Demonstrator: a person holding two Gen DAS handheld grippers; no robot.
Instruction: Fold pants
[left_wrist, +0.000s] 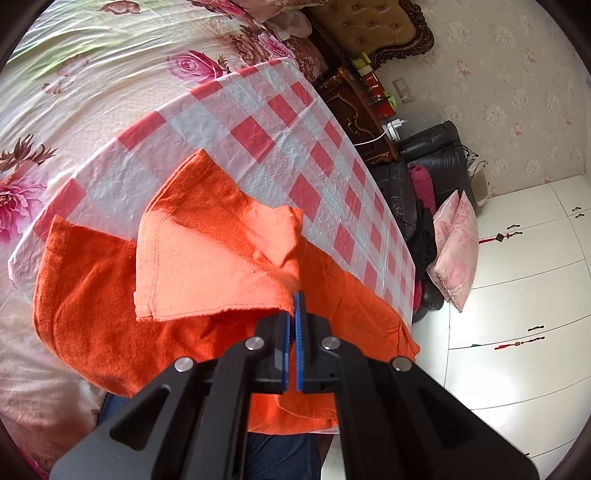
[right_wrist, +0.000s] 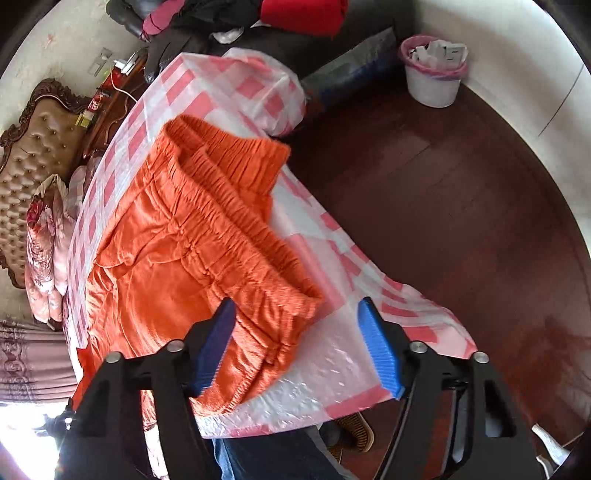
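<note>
We see a red-and-white checked plastic tablecloth (left_wrist: 258, 122) beside a bed with a pink floral bedspread (left_wrist: 74, 92). Near a carved wooden headboard with tan tufted padding (left_wrist: 373, 29) stands a dark leather armchair (left_wrist: 432, 162). A white waste bin with a pink liner (right_wrist: 434, 72) sits on the dark wooden floor (right_wrist: 461, 206).

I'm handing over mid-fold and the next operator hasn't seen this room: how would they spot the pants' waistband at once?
Find the board covered in red-and-white checked plastic. On it lie the orange pants; the waistband is the end nearest the right gripper, whose jaws stand open above it. Its tight gathered ridges set it apart from the smooth cloth around it.
</note>
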